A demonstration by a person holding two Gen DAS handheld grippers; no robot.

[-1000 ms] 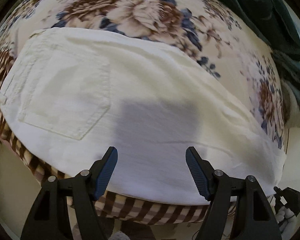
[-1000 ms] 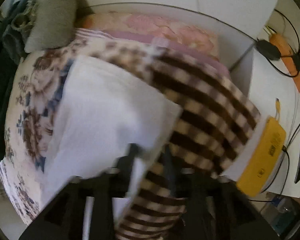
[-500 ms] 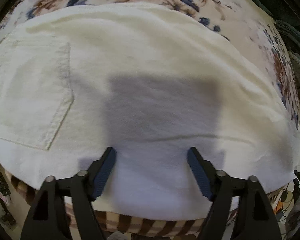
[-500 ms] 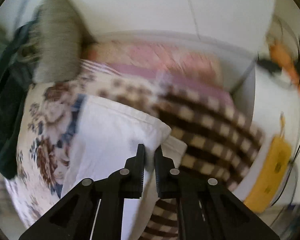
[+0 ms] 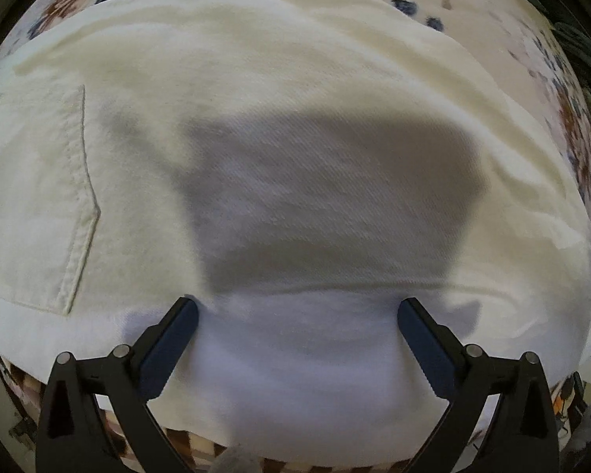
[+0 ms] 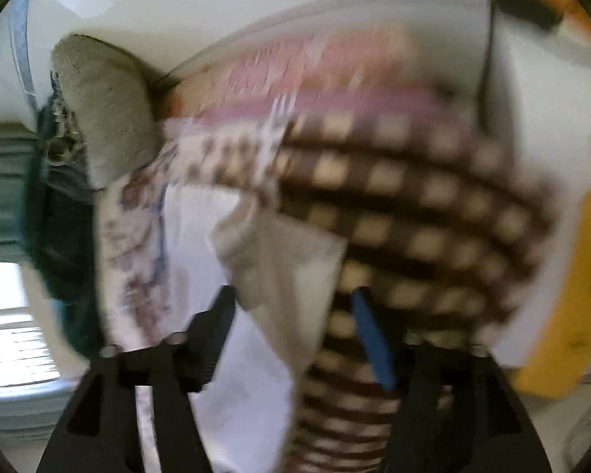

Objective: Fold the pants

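The white pants (image 5: 295, 138) lie folded flat on the floral bedspread (image 5: 532, 39) and fill the left wrist view, with a back pocket (image 5: 35, 197) at the left. My left gripper (image 5: 297, 309) is open, its fingertips (image 5: 185, 309) resting on or just above the cloth near the front edge. In the blurred right wrist view the pants (image 6: 279, 276) show as a raised white corner between the fingers of my right gripper (image 6: 293, 295), which is open; whether the cloth touches a pad is unclear.
A brown checked blanket (image 6: 413, 205) hangs over the bed edge. Pink bedding (image 6: 315, 79), a grey cushion (image 6: 102, 110) and dark green cloth (image 6: 59, 236) lie beyond. A yellow object (image 6: 571, 295) sits at the right.
My left gripper has moved lower and closer to the pants. My right gripper was shut half a second ago and is open now, swinging fast with a cloth corner raised between its fingers.
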